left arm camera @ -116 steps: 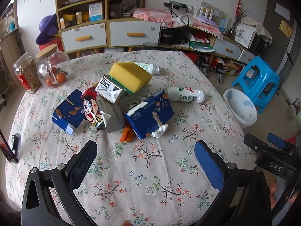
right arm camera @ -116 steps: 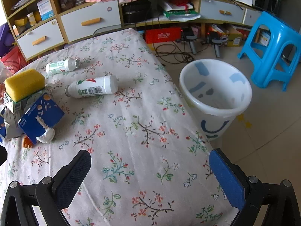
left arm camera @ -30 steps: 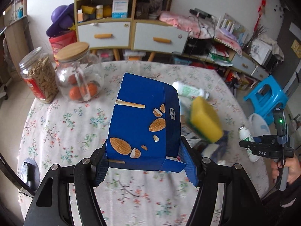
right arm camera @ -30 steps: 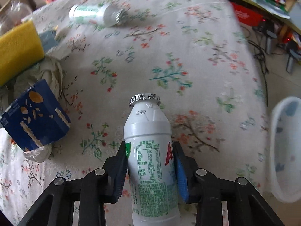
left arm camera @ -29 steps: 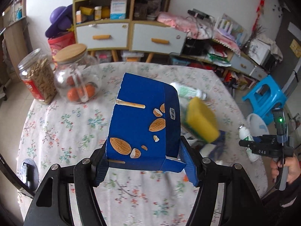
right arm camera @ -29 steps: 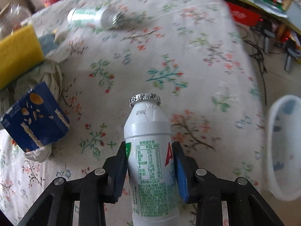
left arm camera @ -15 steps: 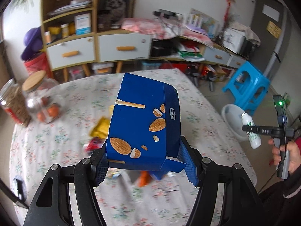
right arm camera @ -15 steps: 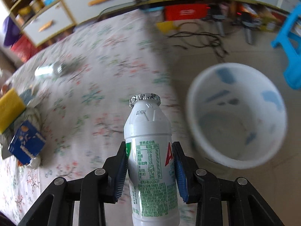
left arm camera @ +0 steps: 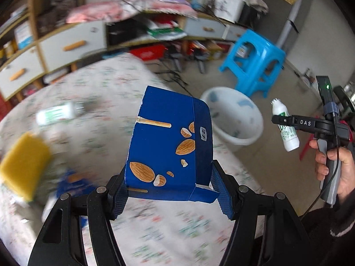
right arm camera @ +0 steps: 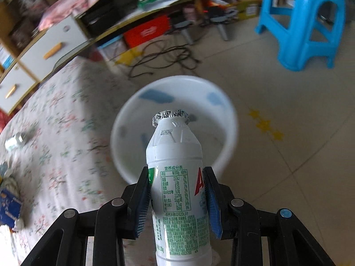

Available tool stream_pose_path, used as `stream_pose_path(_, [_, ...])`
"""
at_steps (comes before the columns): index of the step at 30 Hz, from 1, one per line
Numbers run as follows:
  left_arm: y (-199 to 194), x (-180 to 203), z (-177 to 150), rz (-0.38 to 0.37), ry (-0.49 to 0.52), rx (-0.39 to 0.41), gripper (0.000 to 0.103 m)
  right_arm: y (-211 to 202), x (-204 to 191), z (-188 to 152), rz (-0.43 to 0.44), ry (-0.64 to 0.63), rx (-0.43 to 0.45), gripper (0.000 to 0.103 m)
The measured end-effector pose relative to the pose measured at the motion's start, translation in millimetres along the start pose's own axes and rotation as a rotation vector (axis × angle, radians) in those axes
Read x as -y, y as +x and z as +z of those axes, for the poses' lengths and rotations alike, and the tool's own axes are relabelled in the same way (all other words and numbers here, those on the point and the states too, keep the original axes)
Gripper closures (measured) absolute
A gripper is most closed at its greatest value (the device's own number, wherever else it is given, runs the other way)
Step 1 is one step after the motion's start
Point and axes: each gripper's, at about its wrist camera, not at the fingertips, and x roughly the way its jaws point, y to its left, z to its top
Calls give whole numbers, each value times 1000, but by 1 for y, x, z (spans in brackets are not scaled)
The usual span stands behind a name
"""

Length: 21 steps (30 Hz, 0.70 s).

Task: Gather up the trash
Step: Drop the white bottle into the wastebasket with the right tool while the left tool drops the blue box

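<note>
Nothing is in the bin [right arm camera: 224, 110] that you can see yet, but both loads are close: your right gripper [right arm camera: 176, 196] has its jaws clamped on the white bottle [right arm camera: 177, 177], tilted steeply down right over the bin's mouth. Your left gripper [left arm camera: 170, 190] grips the blue box [left arm camera: 168, 146] above the desk [left arm camera: 111, 84] edge, bin beyond. Another bottle [left arm camera: 58, 113], a sponge [left arm camera: 23, 161] and scraps remain.
</note>
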Motion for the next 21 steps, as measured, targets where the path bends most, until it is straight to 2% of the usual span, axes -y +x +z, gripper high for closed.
stream_pose_path(4, [38,39,13,-52,39,-36,33,-2,24,1,-5,49,4,63])
stream_pose_path(7, [65,60,25,-63,58,-57,33,-1,38,1,-8,72,5,63])
stream_pose_path(12, [109,82,45,-71,76,-77,33,0,51,3,-9,95,6,63])
stream_pose_path(17, [134,91,56,-102,62,-77,33,7,55,8,-14,105,0,63])
stream_pose_path(21, [143,96,62,-100,58,-90,22,10,56,11,-14,108,3,63])
